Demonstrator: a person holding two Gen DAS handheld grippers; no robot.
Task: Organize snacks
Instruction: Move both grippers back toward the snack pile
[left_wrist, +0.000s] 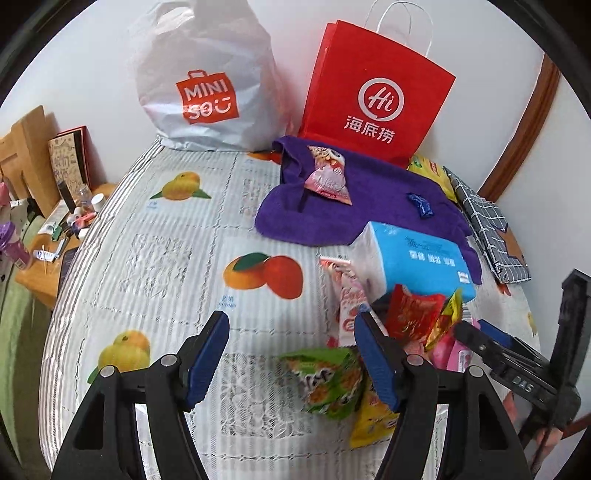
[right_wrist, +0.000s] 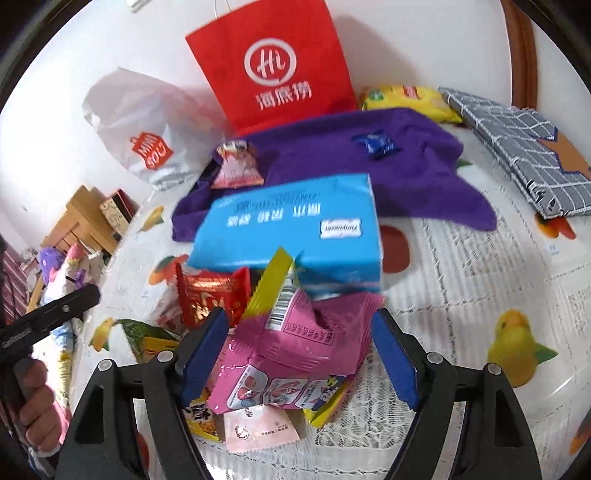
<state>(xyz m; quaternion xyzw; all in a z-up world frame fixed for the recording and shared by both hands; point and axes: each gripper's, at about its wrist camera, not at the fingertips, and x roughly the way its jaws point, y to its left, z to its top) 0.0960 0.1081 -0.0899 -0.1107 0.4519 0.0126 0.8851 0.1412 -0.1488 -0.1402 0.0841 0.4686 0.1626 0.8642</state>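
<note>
Fruit-print tablecloth holds mostly unsorted snacks: my right gripper gapes around the pink packet, seemingly not clamped, my left gripper apart, green packet at three o'clock.

A tissue pack lies on the towel's near edge, snack packets heaped before it. Behind the towel a paper bag stands, a plastic bag to its left.
</note>
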